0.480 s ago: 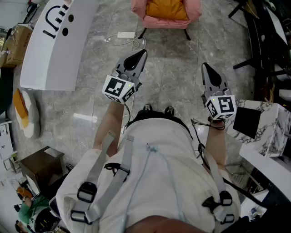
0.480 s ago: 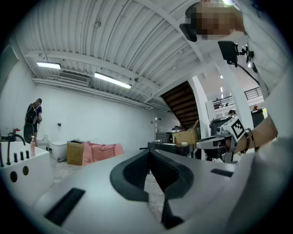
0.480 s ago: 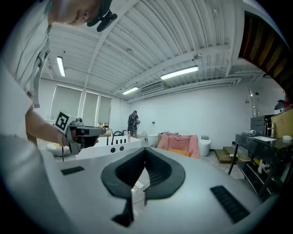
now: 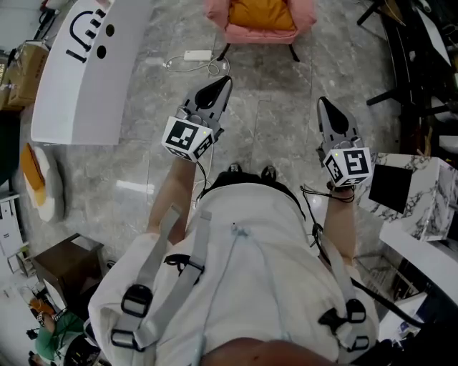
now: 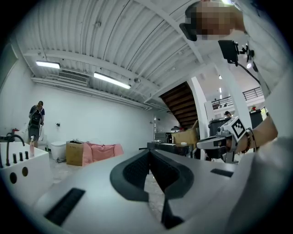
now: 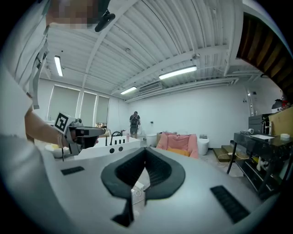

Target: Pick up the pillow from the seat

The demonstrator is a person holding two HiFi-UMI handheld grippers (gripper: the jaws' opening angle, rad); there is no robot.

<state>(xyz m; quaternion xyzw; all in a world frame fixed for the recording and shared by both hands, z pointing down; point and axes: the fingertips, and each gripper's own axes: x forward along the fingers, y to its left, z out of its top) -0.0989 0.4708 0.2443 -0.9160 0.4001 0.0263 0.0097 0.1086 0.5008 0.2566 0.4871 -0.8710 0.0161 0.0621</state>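
Both pairs of jaws are pressed together with nothing between them. The left gripper (image 4: 218,89) and right gripper (image 4: 325,109) hover over the grey floor (image 4: 272,100), well short of the pink chair (image 4: 250,33). The orange pillow (image 4: 270,13) lies on that chair's seat.

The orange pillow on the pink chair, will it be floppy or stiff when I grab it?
The orange pillow looks plump, so it is probably soft and may sag around a pinch. That puffiness suggests little weight for its bulk. It fills the pink chair between its arms, so it might drag coming out.
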